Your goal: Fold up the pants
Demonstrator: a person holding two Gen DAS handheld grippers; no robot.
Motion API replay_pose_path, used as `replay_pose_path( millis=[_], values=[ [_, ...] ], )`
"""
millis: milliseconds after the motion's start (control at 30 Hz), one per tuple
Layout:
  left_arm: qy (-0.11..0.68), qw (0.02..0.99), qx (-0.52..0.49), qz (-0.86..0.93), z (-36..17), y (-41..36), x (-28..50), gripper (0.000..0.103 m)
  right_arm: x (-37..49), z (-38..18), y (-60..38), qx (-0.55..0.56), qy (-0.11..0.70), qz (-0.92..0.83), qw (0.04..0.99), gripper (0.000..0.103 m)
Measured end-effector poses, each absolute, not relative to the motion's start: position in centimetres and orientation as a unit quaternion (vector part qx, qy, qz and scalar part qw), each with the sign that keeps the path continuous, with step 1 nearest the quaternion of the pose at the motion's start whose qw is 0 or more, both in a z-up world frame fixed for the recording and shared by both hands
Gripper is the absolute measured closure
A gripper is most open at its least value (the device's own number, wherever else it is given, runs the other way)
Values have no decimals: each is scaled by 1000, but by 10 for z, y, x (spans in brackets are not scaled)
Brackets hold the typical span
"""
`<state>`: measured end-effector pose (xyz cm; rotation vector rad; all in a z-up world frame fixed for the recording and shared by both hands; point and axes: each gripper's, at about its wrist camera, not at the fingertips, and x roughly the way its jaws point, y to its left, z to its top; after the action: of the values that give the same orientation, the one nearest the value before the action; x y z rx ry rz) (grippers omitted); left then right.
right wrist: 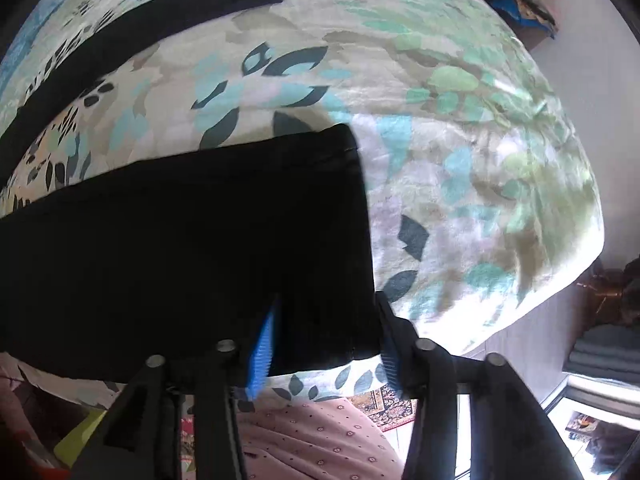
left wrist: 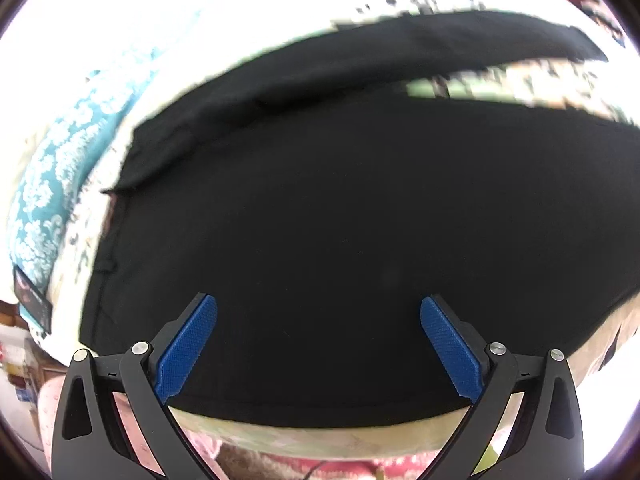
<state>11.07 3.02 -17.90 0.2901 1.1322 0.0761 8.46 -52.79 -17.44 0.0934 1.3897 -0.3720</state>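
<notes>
Both wrist views look down, close — sharing the black pants (left wrist: pixel 340 220).

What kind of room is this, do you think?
Most likely a bedroom. The black pants lie spread on a bed covered by a leaf-print bedsheet, a teal patterned pillow sits at its edge, and folded clothes are stacked beside the bed.

Black pants (right wrist: pixel 192 240) lie on the leaf-print bedsheet (right wrist: pixel 460 160); the right gripper (right wrist: pixel 326 316) straddles their near hem corner, jaws apart.

Black pants (right wrist: pixel 192 232) cut off at left edge; far bedsheet (left wrist: pixel 500 84) blurred.
</notes>
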Motion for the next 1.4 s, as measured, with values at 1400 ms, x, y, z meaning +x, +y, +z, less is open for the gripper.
replay_pose_path(
  millis=[1400],
  values=[
    [453, 862, -107, 202, -221, 215, 227, 0, 405, -184, -543, 198, 527, -80, 823, 30]
  ],
)
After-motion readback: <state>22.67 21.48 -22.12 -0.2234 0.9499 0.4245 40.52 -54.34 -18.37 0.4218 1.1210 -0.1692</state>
